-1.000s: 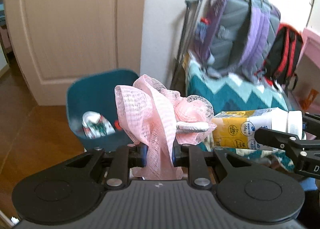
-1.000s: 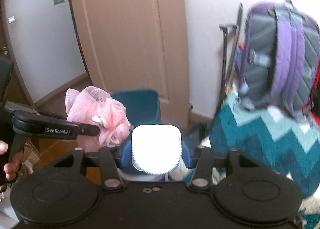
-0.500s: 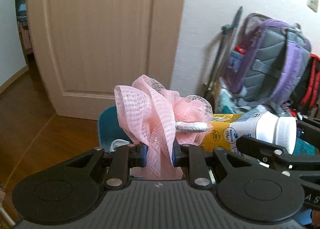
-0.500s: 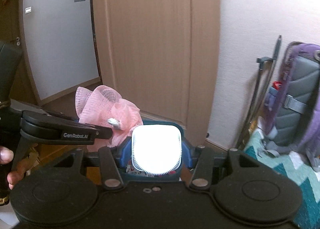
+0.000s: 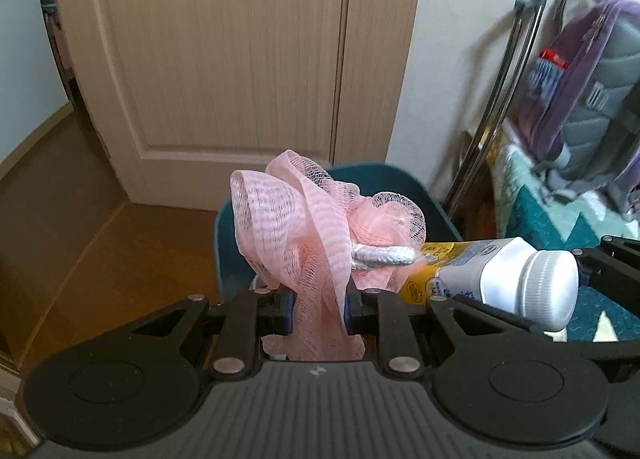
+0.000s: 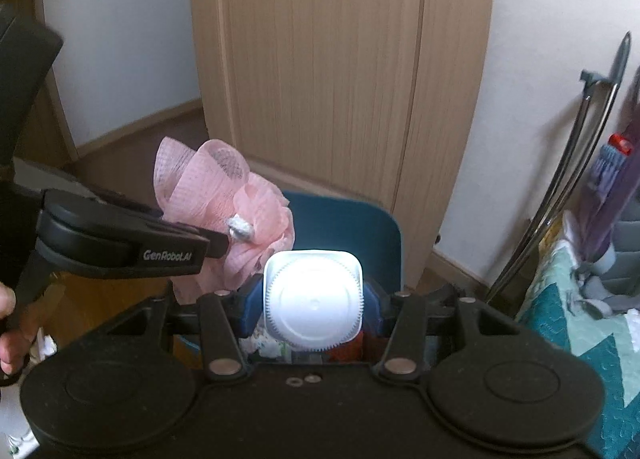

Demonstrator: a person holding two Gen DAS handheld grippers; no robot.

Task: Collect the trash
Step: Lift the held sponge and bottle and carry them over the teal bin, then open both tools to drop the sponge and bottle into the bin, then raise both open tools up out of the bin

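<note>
My left gripper is shut on a pink mesh bath sponge with a white cord loop; the sponge hangs over the teal bin. In the right wrist view the same sponge shows at the left gripper's tip. My right gripper is shut on a white-capped yellow tube, seen cap-end on, above the teal bin. The tube also shows at the right of the left wrist view, just right of the sponge. Scraps lie in the bin below the tube.
A beige door stands right behind the bin. Metal poles lean on the white wall to the right. A purple-grey backpack sits on a teal zigzag blanket. Wooden floor lies to the left. A hand holds the left gripper.
Both grippers have swung left and come down toward the bin, which now sits directly beneath the sponge and the tube. The backpack has slid to the right edge. Both grips are unchanged.
</note>
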